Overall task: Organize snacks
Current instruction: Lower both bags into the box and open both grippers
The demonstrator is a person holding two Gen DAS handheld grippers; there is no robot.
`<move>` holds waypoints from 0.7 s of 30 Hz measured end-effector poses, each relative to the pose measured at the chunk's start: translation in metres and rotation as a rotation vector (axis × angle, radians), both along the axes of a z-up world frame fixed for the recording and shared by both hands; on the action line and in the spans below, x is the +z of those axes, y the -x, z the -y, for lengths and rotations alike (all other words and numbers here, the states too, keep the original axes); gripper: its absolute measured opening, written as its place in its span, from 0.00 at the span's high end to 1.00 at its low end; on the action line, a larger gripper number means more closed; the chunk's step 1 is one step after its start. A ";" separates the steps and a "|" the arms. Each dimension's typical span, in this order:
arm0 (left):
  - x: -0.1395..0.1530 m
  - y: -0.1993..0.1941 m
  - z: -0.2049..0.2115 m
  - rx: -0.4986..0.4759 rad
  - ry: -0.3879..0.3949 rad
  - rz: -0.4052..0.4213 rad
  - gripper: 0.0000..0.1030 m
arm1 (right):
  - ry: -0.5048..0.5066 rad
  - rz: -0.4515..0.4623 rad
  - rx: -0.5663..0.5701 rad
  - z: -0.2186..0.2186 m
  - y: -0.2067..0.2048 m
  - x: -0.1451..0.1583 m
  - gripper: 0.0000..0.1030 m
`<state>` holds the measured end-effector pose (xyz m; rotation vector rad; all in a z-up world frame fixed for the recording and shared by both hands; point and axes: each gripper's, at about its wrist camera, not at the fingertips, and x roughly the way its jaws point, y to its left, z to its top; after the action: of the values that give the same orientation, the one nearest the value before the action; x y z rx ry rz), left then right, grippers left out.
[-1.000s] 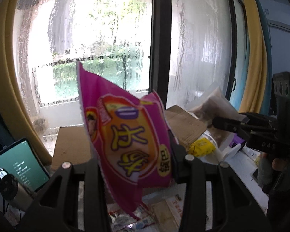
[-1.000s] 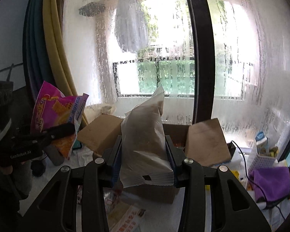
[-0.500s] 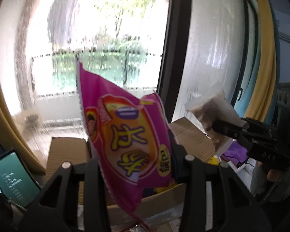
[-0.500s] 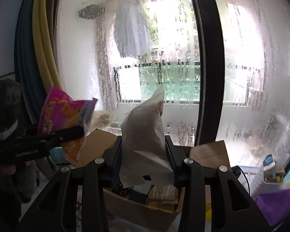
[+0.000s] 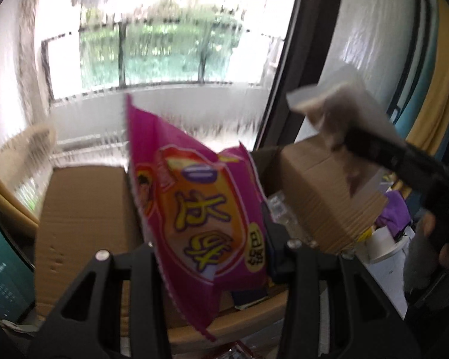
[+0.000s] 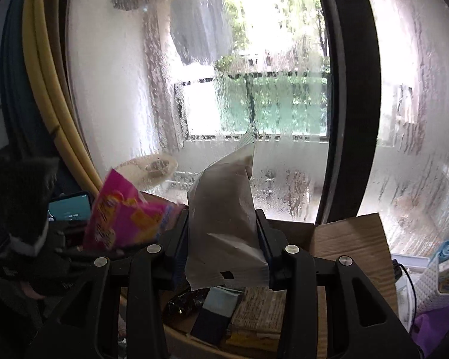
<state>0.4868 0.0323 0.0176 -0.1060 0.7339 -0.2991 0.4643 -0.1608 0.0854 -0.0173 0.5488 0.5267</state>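
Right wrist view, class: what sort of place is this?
Probably a lived-in room at home, by a balcony window: rain-streaked glass, a yellow curtain beside it, and an open cardboard box of snack packets below.

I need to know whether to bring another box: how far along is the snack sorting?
Done: the cardboard box already holds several packets, seen in the right wrist view. In hand: the left claw grips a pink snack bag and the right claw a grey-white packet, both above the open box. Left: dropping these two in; a red wrapper lies in front of the box.
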 end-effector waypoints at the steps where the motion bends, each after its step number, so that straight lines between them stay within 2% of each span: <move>1: -0.005 -0.004 -0.001 0.001 0.002 -0.015 0.59 | 0.003 -0.005 -0.003 -0.001 -0.004 -0.003 0.59; 6: -0.019 -0.018 -0.002 0.029 -0.002 -0.049 0.54 | 0.035 -0.027 -0.013 -0.011 -0.027 -0.020 0.59; 12: -0.010 -0.017 -0.013 0.073 0.003 -0.014 0.41 | 0.040 -0.056 -0.004 -0.024 -0.050 -0.032 0.58; 15: -0.009 -0.017 -0.022 0.089 0.002 0.002 0.39 | 0.055 -0.065 -0.012 -0.032 -0.061 -0.034 0.58; 19: -0.004 -0.012 -0.027 0.117 -0.014 0.022 0.37 | 0.063 -0.076 -0.019 -0.038 -0.070 -0.037 0.43; 21: -0.005 -0.012 -0.029 0.122 -0.013 0.020 0.37 | 0.062 -0.072 -0.015 -0.039 -0.069 -0.036 0.42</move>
<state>0.4983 0.0614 0.0122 -0.1350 0.7067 -0.1785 0.5338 -0.1216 0.0493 -0.0538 0.6356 0.4972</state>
